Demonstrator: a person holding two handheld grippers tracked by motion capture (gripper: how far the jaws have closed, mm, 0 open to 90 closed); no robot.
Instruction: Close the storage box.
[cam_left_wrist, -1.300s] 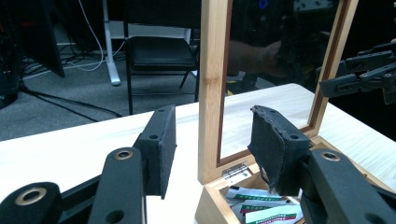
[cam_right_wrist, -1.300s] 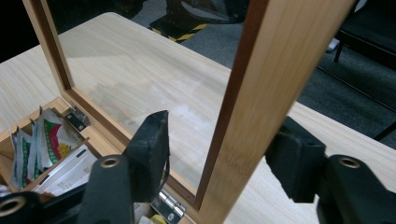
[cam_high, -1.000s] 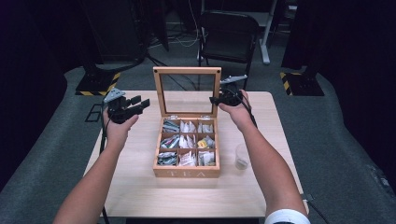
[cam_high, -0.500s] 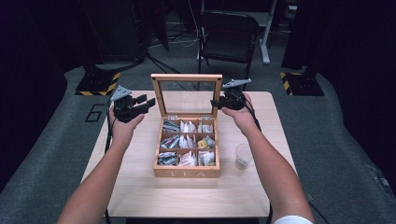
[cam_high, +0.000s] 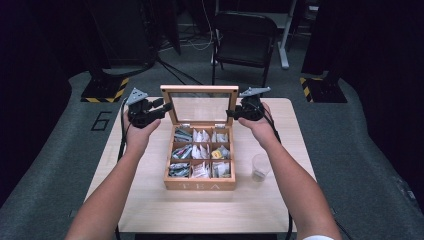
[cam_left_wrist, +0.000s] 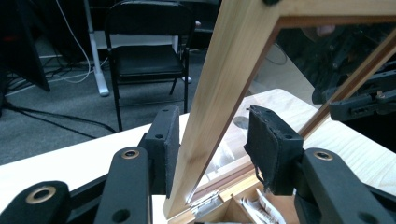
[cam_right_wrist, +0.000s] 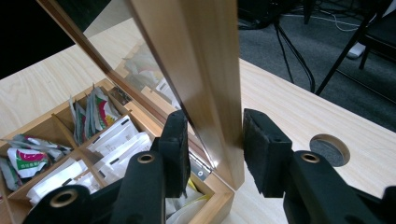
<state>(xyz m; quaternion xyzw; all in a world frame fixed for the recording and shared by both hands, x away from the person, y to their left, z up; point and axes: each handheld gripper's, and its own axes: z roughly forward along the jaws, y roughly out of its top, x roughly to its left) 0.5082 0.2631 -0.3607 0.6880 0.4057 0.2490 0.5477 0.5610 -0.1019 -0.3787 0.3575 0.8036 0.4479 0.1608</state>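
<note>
Both claws have closed in on the glass-paned wooden lid since a second ago. Left claw sits open astride the lid's left frame edge, pads either side. Right claw straddles the opposite edge, open too. Below them, the wooden tea box of sachets rests on the pale desk.

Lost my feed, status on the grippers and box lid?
Left gripper, right gripper: open, straddling side rails of glass-paned wooden lid. Lid upright, wooden tea box open. Clear plastic cup aside.
</note>
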